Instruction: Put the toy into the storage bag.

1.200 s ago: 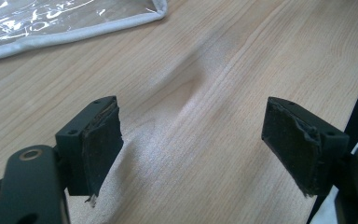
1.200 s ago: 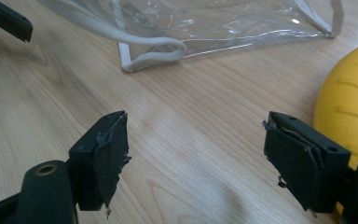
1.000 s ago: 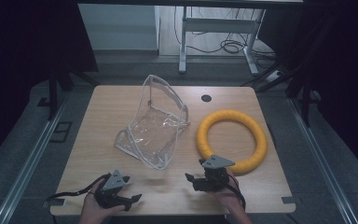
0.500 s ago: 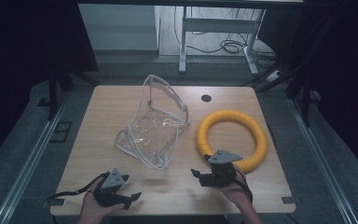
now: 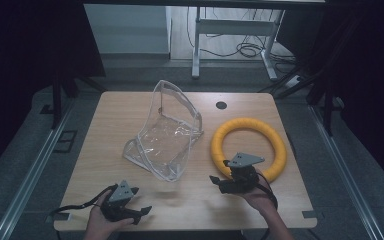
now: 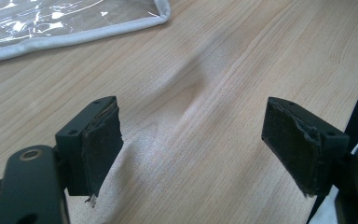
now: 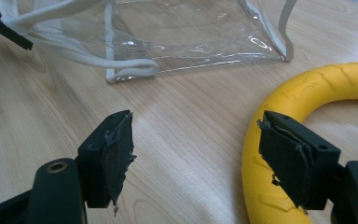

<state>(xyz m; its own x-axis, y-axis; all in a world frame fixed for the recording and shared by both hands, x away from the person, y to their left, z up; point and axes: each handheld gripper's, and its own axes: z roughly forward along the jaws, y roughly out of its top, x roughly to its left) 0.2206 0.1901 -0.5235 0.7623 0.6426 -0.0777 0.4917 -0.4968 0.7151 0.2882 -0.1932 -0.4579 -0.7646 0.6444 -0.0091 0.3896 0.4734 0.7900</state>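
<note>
Hovering right tongs [image 5: 219, 181], agape beside ring [image 5: 275, 145]

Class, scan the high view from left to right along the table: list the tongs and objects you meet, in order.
Left tongs → clear plastic bag → right tongs → yellow ring.

Two grippers, a clear bag and a yellow ring on a wooden table

The clear bag [image 5: 167, 132] sits in the middle of the table [image 5: 110, 125], with its back part standing up. The yellow ring [image 5: 249, 148] lies flat just to the right of it. The right gripper [image 5: 219, 182] is at the near edge of the ring, held by a hand [image 5: 260, 200]. The left gripper [image 5: 139, 202] is near the front edge of the table, well apart from the bag. A small dark round spot [image 5: 221, 105] is near the far edge.
</note>
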